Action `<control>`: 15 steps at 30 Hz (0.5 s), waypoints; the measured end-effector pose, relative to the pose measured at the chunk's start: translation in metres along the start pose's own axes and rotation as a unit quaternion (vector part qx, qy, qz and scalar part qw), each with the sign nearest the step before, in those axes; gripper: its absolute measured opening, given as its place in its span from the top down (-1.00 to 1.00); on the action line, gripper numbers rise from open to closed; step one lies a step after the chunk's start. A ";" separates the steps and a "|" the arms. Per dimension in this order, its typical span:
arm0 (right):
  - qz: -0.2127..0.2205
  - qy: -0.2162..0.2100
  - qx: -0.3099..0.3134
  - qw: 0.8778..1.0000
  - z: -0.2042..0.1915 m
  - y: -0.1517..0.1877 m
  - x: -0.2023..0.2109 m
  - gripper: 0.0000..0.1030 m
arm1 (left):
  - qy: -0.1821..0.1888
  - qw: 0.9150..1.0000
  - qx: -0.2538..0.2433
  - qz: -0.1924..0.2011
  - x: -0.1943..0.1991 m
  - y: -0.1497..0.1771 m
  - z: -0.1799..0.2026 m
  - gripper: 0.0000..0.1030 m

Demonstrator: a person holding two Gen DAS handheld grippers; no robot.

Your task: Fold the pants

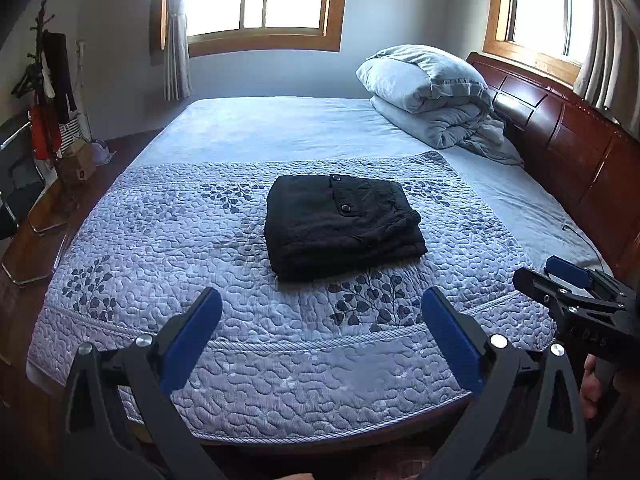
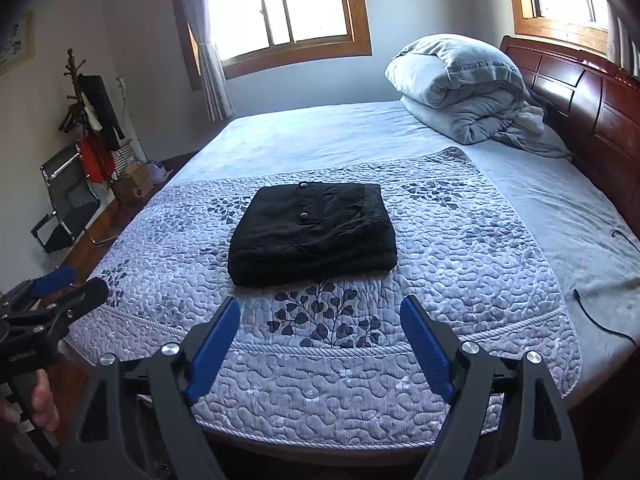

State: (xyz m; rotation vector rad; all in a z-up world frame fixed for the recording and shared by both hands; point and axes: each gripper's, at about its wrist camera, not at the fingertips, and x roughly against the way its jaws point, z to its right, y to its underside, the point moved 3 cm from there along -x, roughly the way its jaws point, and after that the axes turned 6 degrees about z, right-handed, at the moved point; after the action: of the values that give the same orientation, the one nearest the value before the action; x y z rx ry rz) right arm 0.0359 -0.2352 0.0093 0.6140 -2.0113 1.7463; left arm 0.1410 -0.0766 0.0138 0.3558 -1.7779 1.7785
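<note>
The black pants (image 1: 344, 226) lie folded into a compact rectangle on the quilted lavender bedspread (image 1: 160, 240), roughly at its middle, with two round buttons showing on the upper face and the stacked folded edges facing the cameras. Neither tool touches them. The left gripper (image 1: 322, 308) hovers above the near edge of the bedspread, its blue-padded fingers (image 1: 192, 340) spread wide apart with nothing between them. The right gripper (image 2: 320, 316) is held the same way, jaws wide and empty, the pants lying just beyond its fingertips. Each tool shows at the margin of the other's view, the right gripper (image 1: 568, 280) off to the right and the left gripper (image 2: 60, 284) off to the left, both held beside the bed. At the far corner of the bed, a folded grey duvet (image 1: 436, 96) sits against the dark wooden headboard (image 1: 576, 136). A coat rack (image 2: 92, 120) with hanging clothes stands by the left wall.
</note>
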 end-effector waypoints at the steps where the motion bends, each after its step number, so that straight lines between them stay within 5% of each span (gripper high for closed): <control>1: 0.001 0.000 0.001 1.000 0.000 0.000 0.000 -0.62 | 0.001 1.000 0.001 -0.001 0.000 0.000 0.000 -0.94; 15: -0.005 0.003 -0.001 1.000 0.002 0.002 -0.004 -0.64 | 0.018 1.000 0.006 -0.013 -0.009 0.002 0.002 -0.94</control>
State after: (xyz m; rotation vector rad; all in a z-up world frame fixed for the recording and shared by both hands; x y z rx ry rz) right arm 0.0380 -0.2366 0.0057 0.6160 -2.0024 1.7392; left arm 0.1464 -0.0808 0.0077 0.3472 -1.7313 1.7675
